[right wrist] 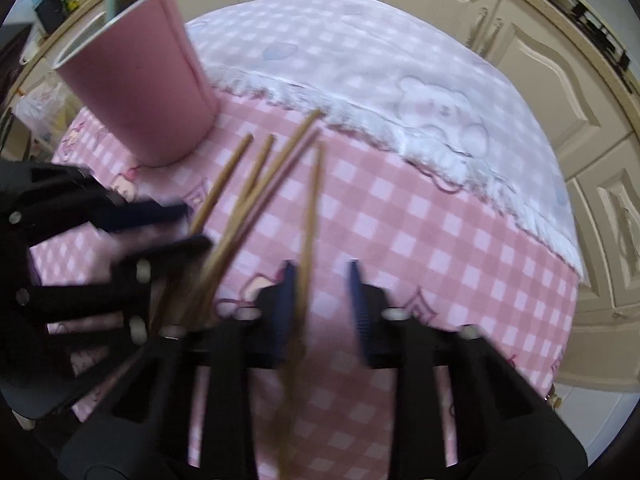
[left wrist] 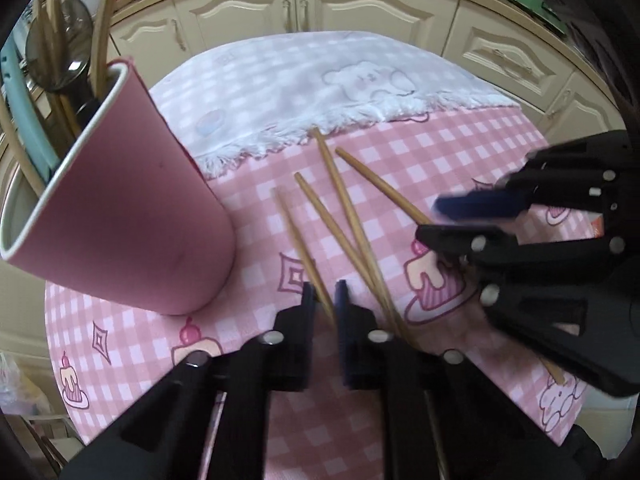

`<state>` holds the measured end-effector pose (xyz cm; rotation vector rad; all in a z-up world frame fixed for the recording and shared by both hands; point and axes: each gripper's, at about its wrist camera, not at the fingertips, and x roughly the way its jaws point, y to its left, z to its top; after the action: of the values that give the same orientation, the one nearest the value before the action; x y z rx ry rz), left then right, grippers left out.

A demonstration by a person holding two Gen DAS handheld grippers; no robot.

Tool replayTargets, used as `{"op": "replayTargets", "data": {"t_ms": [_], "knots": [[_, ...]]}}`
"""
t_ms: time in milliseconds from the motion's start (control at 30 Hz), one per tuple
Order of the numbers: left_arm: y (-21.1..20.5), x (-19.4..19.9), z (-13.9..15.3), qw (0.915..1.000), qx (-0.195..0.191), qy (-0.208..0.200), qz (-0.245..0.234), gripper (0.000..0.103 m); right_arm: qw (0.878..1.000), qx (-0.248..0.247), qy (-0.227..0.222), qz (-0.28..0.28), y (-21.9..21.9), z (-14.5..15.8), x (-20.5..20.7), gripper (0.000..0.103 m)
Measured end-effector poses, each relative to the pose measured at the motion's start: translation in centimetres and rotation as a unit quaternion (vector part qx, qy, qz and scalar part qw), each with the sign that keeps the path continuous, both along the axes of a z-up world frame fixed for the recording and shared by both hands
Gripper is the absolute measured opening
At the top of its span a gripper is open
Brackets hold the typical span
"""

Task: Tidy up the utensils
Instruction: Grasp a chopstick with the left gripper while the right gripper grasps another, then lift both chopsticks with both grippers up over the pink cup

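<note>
Several wooden chopsticks (left wrist: 344,216) lie fanned on the pink checked tablecloth (left wrist: 460,148); they also show in the right wrist view (right wrist: 256,184). A pink cup (left wrist: 132,220) stands at the left holding utensils, and shows in the right wrist view (right wrist: 140,80). My left gripper (left wrist: 325,300) is slightly open, its fingers either side of the leftmost chopstick (left wrist: 300,240). My right gripper (right wrist: 322,292) is open around the rightmost chopstick (right wrist: 312,216), which lies near its left finger (right wrist: 286,304). The right gripper also shows in the left wrist view (left wrist: 452,220), and the left gripper in the right wrist view (right wrist: 192,226).
A white fringed cloth with a bear print (left wrist: 368,80) covers the far half of the table. Cream kitchen cabinets (left wrist: 296,4) stand behind. The cup holds a dark ladle (left wrist: 60,56), wooden sticks and a pale blue handle (left wrist: 24,120).
</note>
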<state>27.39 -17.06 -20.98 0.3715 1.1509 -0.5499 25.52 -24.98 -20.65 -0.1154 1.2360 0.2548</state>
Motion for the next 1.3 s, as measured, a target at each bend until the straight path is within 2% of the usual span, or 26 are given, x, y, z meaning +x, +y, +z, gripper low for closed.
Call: {"op": "replayTargets", "data": {"t_ms": [100,267,433,600,767,867,1100,1300], "knots": [[0.6,-0.9,-0.1,0.9999,-0.005,-0.013,0.001,0.005,0.999,0.039,-0.009,-0.015,-0.8,0.1,-0.9,0.007],[3.6,-2.5,1.3,0.9984,-0.038,-0.031,0.029,0.005,0.994,0.094,-0.042,-0.043,-2.9,1.3,-2.8,0.007],[5.3,-4.0,4.4,0.9908,-0.098,-0.077,0.053,0.005,0.98,0.165,-0.092,-0.064,-4.8,3.7,-4.0,0.007],[7.0,-5.5,8.0,0.9741,-0.163,-0.141,0.069,0.005,0.968,0.198,-0.142,-0.059,-4.7,6.1,-5.3,0.006],[8.7,-6.9,10.8,0.9557,-0.202,-0.2,0.075,0.005,0.956,0.216,-0.191,-0.046,-4.6,8.7,-6.4,0.006],[9.7,-7.5,12.6,0.9417,-0.225,-0.236,0.084,0.005,0.948,0.228,-0.218,-0.04,-4.8,10.3,-7.1,0.006],[11.7,-7.6,16.2,0.9087,-0.259,-0.306,0.118,0.005,0.927,0.25,-0.279,-0.021,-3.6,14.4,-7.3,0.006],[13.0,-6.2,19.4,0.8849,-0.271,-0.351,0.143,0.005,0.913,0.259,-0.315,0.002,-1.8,17.7,-6.0,0.006]]}}
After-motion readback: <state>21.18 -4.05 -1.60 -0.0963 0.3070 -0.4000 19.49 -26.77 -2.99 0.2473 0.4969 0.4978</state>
